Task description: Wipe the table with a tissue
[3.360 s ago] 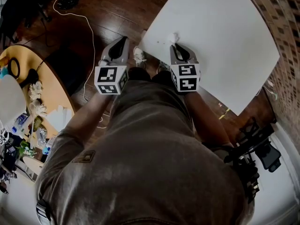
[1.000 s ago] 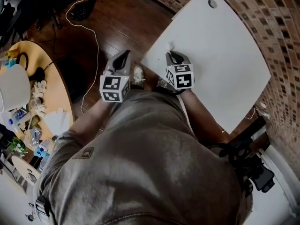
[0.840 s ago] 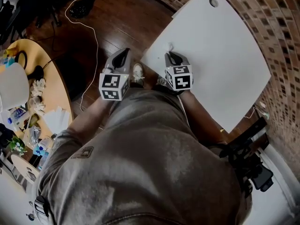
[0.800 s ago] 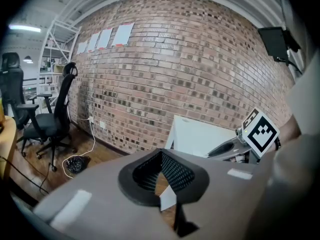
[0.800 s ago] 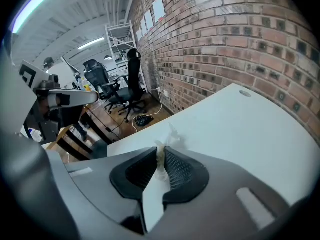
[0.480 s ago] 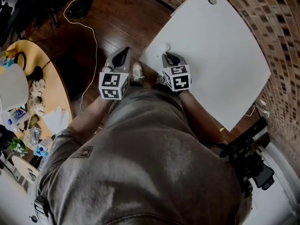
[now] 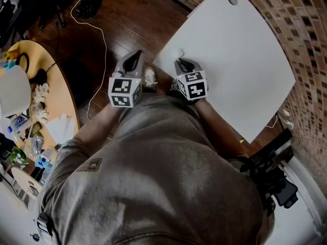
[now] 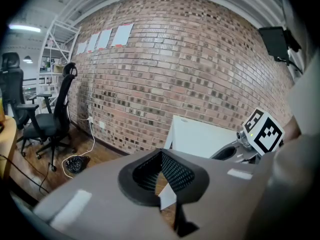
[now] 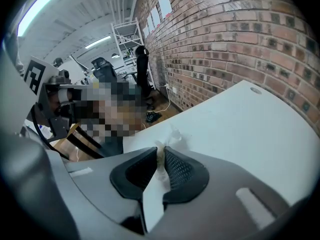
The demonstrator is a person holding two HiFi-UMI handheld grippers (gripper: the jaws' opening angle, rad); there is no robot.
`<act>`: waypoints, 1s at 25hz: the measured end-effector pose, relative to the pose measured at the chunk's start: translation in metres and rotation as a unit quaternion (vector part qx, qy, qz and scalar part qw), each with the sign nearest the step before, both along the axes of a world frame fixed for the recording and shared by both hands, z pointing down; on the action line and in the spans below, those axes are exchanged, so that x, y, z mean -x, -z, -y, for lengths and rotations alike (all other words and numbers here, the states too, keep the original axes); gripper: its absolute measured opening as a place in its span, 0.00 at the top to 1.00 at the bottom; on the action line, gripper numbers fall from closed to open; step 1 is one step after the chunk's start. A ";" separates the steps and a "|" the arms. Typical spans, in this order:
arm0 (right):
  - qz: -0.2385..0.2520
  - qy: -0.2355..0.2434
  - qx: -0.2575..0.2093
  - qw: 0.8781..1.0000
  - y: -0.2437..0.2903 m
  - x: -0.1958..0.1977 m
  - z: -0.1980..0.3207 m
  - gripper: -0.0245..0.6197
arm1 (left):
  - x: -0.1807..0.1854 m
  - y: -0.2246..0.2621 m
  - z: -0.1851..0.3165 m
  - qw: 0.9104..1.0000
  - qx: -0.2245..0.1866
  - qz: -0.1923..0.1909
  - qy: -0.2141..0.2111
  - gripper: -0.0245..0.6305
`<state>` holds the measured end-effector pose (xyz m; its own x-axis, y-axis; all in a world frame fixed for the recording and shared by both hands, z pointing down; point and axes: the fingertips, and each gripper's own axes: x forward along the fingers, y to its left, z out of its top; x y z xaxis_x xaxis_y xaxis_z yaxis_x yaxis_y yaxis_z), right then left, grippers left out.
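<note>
The white table point(image 7: 240, 50) fills the upper right of the head view. My right gripper point(image 7: 181, 60) rests on it near its left corner, shut on a crumpled white tissue point(image 7: 180, 53). In the right gripper view the tissue point(image 9: 172, 135) sticks out past the pinching jaws of the right gripper point(image 9: 161, 155) and touches the table point(image 9: 240, 124). My left gripper point(image 7: 134, 59) hangs over the wooden floor to the left of the table, holding nothing. Its jaws meet at the tip in the left gripper view point(image 8: 161, 156), where the table point(image 8: 200, 136) stands ahead to the right.
A round wooden table point(image 7: 61, 103) cluttered with bottles and paper stands at the left. A white cable point(image 7: 99, 40) trails over the dark floor. A brick wall point(image 7: 301, 29) borders the table's far side. Office chairs point(image 8: 50, 119) stand at the left.
The right gripper has slid the tissue a little leftwards towards the table's left corner. The left gripper has stayed beside the table over the floor.
</note>
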<state>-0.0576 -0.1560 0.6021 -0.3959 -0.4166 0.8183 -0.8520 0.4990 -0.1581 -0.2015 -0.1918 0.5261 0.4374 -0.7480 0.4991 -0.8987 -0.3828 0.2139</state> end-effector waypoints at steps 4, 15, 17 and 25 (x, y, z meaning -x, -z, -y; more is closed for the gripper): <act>0.003 0.007 0.004 1.000 -0.001 0.004 -0.005 0.87 | 0.001 -0.001 -0.002 1.000 0.001 0.000 0.003 0.96; 0.025 0.031 0.014 0.999 0.003 0.029 -0.018 0.87 | 0.004 -0.001 -0.008 1.000 0.004 0.003 0.006 0.96; 0.031 0.038 0.013 0.999 0.003 0.036 -0.019 0.87 | 0.005 0.000 -0.009 1.000 0.004 0.008 0.005 0.96; 0.043 0.036 0.009 0.998 0.002 0.042 -0.020 0.87 | 0.007 0.001 -0.011 1.000 0.007 0.019 -0.003 0.96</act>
